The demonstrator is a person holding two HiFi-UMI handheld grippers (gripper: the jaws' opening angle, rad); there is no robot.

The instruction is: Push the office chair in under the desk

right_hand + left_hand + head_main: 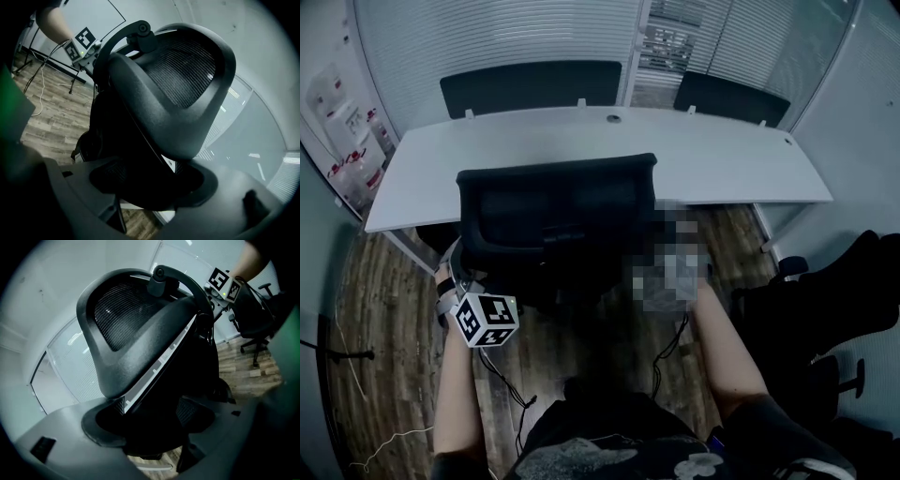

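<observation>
A black office chair point(555, 223) with a mesh back stands in front of the white desk point(600, 150), its back facing me. My left gripper point(455, 272) is at the left edge of the chair back, its marker cube just below. In the left gripper view the left gripper point(150, 427) has its jaws wide around the chair back point(140, 338), which fills the gap. The right gripper point(150, 183) holds the opposite edge of the chair back point(173, 89) the same way. In the head view a blurred patch covers it.
Two black chairs point(530, 86) point(731, 96) stand behind the desk against glass walls with blinds. Another black chair point(834, 300) is at my right. Cables point(506, 384) trail over the wood floor. A water dispenser point(337, 122) stands at the far left.
</observation>
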